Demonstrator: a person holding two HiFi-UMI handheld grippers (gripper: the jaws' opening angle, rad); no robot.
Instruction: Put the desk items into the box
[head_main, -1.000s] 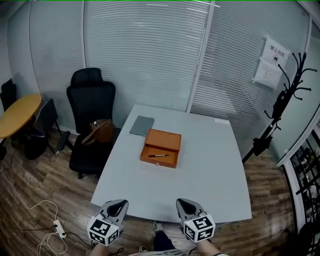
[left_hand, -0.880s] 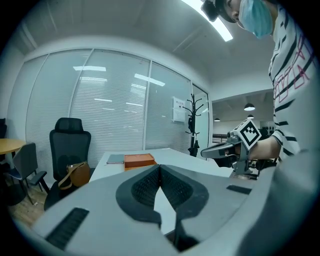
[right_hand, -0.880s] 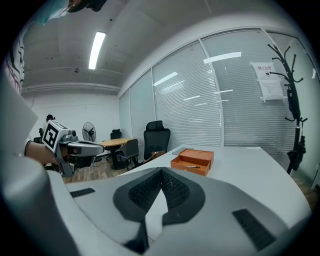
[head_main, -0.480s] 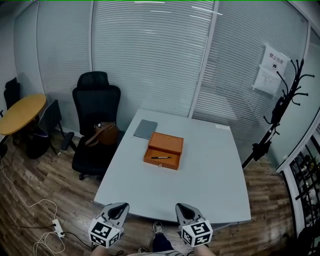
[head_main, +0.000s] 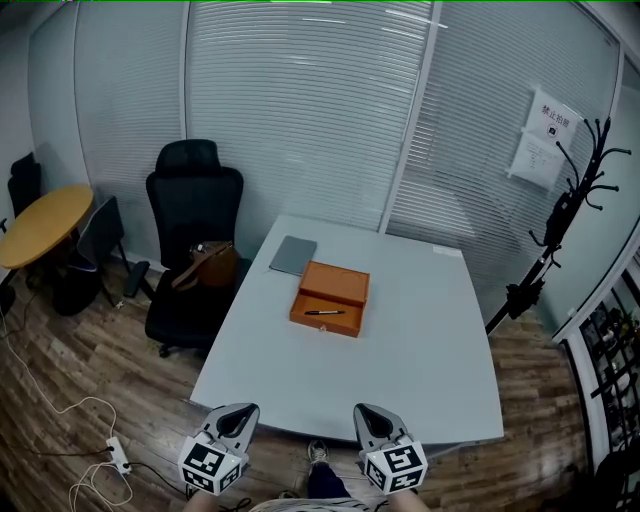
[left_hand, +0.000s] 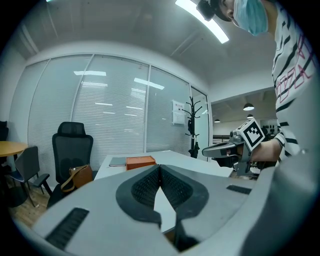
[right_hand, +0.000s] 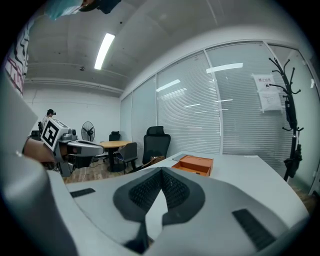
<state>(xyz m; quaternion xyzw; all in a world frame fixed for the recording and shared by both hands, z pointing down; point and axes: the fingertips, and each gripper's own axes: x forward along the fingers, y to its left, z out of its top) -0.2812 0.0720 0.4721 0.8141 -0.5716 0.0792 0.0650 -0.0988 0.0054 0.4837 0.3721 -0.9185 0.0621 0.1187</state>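
White table (head_main: 420, 370): orange box (head_main: 335, 290) on far half. Grey notebook (head_main: 292, 256) just beyond box, far-left. White label (head_main: 445, 250) well right of box.

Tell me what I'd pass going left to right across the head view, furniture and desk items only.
Yellow round table → black office chair → grey notebook → orange box → black coat rack.
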